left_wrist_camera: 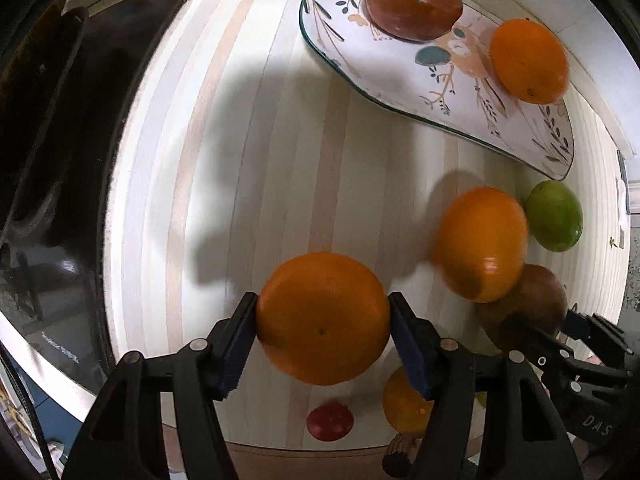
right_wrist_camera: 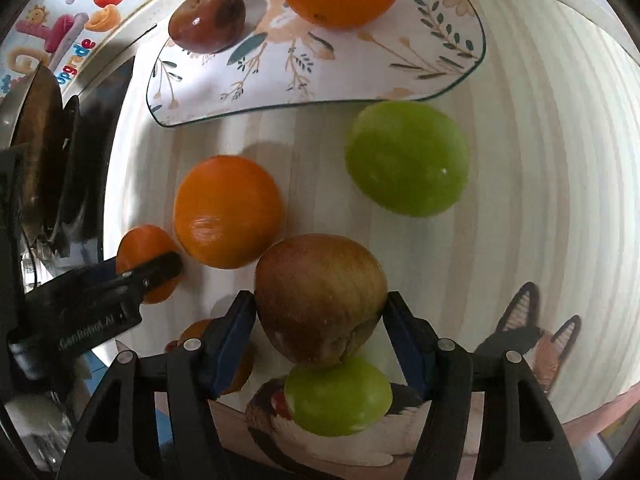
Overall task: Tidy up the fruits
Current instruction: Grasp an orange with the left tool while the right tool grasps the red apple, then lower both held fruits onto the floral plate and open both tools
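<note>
Two fruits are being taken at once: my left gripper (left_wrist_camera: 323, 322) is clamping an orange (left_wrist_camera: 323, 318) across its widest part, and my right gripper (right_wrist_camera: 320, 322) is closing its pads on a brownish-red apple (right_wrist_camera: 320, 298) in the same way. Both fruits are sitting squarely between the blue pads, low over the striped tabletop (left_wrist_camera: 280, 160), with the pads touching their sides.

I am judging the orange to be firm but slightly yielding, its dimpled skin giving good purchase; the apple looks harder, smoother and more apt to slip or bruise, so a grip at the widest girth seems right for each.

Ahead of both grippers, a flowered plate (left_wrist_camera: 400, 76) is already carrying a dark red apple (left_wrist_camera: 414, 2) and another orange (left_wrist_camera: 528, 60).

Loose fruit is waiting on the tabletop between me and the plate: one more orange (right_wrist_camera: 230, 212) just beside the held apple, and a green apple (right_wrist_camera: 406, 158) near the plate's rim. Another green apple (right_wrist_camera: 338, 398) is lying beneath my right gripper.
</note>
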Demonstrator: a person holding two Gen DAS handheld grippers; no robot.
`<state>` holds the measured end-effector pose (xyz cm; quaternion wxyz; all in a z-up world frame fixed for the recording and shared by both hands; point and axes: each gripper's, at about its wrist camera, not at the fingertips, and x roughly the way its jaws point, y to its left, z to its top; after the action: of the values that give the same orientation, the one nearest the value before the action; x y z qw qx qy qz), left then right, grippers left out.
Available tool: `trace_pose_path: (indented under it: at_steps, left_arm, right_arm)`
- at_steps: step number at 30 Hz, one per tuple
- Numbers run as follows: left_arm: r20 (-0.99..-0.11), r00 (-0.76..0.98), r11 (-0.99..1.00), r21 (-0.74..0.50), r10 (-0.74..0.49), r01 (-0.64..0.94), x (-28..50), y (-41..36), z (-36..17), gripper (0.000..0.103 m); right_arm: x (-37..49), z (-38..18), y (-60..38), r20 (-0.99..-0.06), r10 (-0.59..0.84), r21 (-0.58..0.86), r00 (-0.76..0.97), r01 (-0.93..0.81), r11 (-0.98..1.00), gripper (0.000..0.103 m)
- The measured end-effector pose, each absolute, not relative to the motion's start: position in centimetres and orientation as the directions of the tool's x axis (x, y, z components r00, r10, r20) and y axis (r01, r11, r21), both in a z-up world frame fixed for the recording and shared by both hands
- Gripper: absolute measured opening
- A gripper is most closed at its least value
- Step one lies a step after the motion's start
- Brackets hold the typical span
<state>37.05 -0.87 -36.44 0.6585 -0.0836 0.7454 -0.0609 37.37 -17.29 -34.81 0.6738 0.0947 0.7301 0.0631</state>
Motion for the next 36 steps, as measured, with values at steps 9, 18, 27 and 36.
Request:
trace_pose_path:
  at_steps: [9, 18, 27, 36]
  left_arm:
    - [-0.975, -0.107, 0.981, -0.192, -0.195, -0.036, 37.2, -0.6, -36.9, 0.061]
    - [-0.981, -0.060, 0.983, -0.186, -0.186, -0.008, 36.8, -2.2, -33.5, 0.061]
    - [-0.968, 0.022, 0.968, -0.250, -0.250, -0.002, 38.8, -2.5, -25.9, 0.061]
    - [-0.960, 0.017, 0.960, -0.279, -0.279, -0.027, 47.3, -2.3, -25.6, 0.061]
  right_arm:
    - [37.3, -35.0, -18.2, -0.965, 0.255, 0.249, -0.055, 0.090, 0.964, 0.071]
    - [36.7, -34.0, -19.8, -0.970, 0.242, 0.241, -0.014, 0.069, 0.968, 0.069]
    - [36.8, -29.3, -20.7, -0.945, 0.320, 0.325, 0.070, 0.079, 0.942, 0.069]
    - [43.8, -26.8, -19.9, -0.936, 0.323, 0.332, 0.143, 0.044, 0.942, 0.069]
